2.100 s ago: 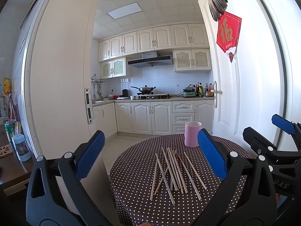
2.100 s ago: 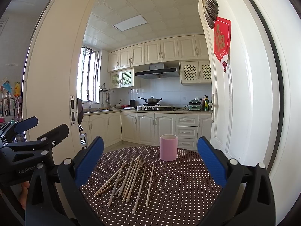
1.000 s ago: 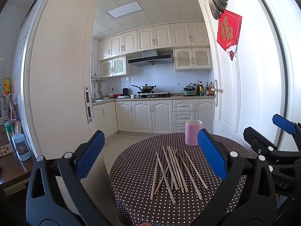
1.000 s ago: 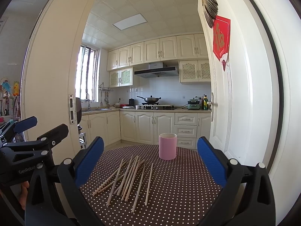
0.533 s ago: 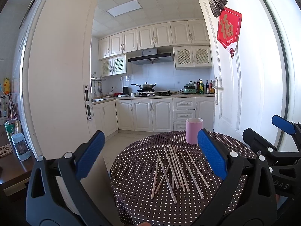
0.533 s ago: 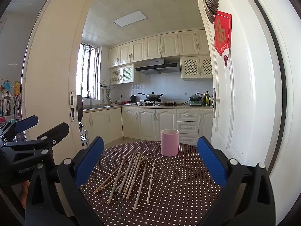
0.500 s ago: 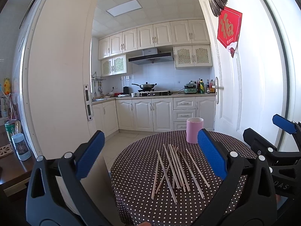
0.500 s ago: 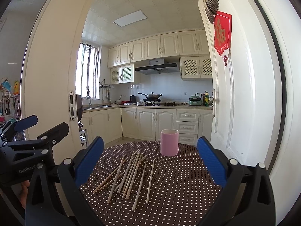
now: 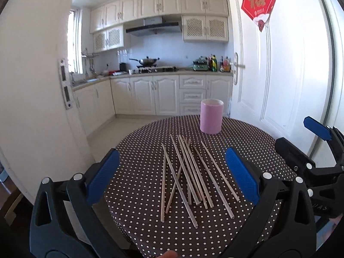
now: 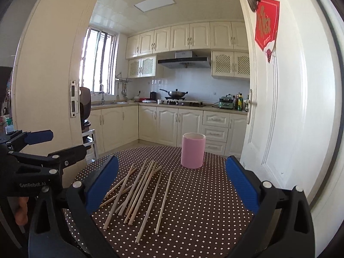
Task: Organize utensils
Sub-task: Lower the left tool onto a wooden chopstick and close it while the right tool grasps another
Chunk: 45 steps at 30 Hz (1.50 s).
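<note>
Several wooden chopsticks (image 9: 189,174) (image 10: 139,187) lie loosely fanned on a round table with a dark polka-dot cloth (image 9: 146,204) (image 10: 204,204). Behind them stands an upright pink cup (image 9: 211,119) (image 10: 192,153). My left gripper (image 9: 172,176) hovers over the near part of the chopsticks, open, nothing between its blue pads. My right gripper (image 10: 171,182) is likewise open and empty, above the table's near side. Each gripper shows in the other's view: the right one (image 9: 318,150) at the table's right, the left one (image 10: 43,150) at its left.
A white door (image 10: 279,118) stands open close to the table's right side. Behind the table a kitchen opens, with cream cabinets (image 10: 172,126) and a wok on the stove (image 10: 175,94). A white door frame (image 9: 43,107) stands at the left. A hand (image 10: 21,210) holds the left gripper.
Both grippers have moved forward and tilted down towards the table; chopsticks and cup look larger and closer. Both stay open, and nothing on the table has moved.
</note>
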Tool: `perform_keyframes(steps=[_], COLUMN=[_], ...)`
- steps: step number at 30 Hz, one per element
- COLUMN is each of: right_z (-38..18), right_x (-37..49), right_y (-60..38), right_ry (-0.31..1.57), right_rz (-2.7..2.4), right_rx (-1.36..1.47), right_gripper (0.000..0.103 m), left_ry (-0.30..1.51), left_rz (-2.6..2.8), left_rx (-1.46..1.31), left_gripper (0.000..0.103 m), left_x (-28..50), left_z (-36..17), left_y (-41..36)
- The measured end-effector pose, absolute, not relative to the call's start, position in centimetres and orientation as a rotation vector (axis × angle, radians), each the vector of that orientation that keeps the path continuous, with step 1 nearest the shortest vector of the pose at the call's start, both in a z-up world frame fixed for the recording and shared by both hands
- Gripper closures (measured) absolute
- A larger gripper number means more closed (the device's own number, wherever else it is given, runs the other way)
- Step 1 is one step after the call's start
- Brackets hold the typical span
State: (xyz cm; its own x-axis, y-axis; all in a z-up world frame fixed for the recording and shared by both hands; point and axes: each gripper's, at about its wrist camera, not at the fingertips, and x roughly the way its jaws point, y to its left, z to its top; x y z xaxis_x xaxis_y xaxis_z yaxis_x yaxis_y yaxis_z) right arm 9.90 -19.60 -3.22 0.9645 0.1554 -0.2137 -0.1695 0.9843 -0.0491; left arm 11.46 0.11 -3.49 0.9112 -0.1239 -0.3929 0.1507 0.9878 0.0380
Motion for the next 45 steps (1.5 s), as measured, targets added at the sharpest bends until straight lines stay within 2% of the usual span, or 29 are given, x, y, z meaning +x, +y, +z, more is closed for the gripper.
perform_keyframes(steps=[10,12,14,16,20,24,28,38,43,45], right_z=[-6.7,-7.4,-8.2,-8.9,-10.0,-10.3,-10.8,-11.6,-11.6,-11.8], right_x=[20.6,22.2,23.7,24.9,26.5,27.8,28.9,33.1,35.5,36.2], right_y=[-20.7,-20.8,-20.8,-20.6,-20.4,-20.6,-20.5,-19.3,-18.6,-17.9], right_ry=[0.597,0.661,0.707,0.749,0.807,0.848,0.889,1.036,1.105,1.128], right_rz=[0.216,0.231,0.236,0.24,0.254,0.262,0.279,0.304,0.299,0.297], right_rx=[-0.04,-0.03,-0.036,-0.051,-0.055,-0.053,-0.046,-0.069,-0.088,-0.116], right_gripper=[0.007,0.007,0.007,0.007,0.01,0.016,0.017,0.03,0.041,0.05], left_ry=[0.803,0.865,0.928,0.975,1.068,1.089,1.115,1.16,1.185,1.179], left_rz=[-0.269,-0.259,-0.248,-0.23,-0.233,-0.21,-0.192,-0.139,-0.132,-0.138], left_rx=[-0.044,-0.063,-0.078,-0.049,-0.078,-0.08,-0.042,0.087,0.088,0.088], left_gripper=[0.008,0.02,0.026,0.027,0.042,0.047,0.047,0.048,0.05,0.059], left_x=[23.2,24.8,26.4,27.7,29.7,31.0,32.2,36.1,37.8,38.3], left_z=[-8.5,-9.7,-10.8,-11.9,-13.1,-13.7,-14.6,-14.2,-13.9,-13.7], left_y=[3.1,3.6,3.8,3.6,4.1,4.5,4.1,1.7,1.3,1.1])
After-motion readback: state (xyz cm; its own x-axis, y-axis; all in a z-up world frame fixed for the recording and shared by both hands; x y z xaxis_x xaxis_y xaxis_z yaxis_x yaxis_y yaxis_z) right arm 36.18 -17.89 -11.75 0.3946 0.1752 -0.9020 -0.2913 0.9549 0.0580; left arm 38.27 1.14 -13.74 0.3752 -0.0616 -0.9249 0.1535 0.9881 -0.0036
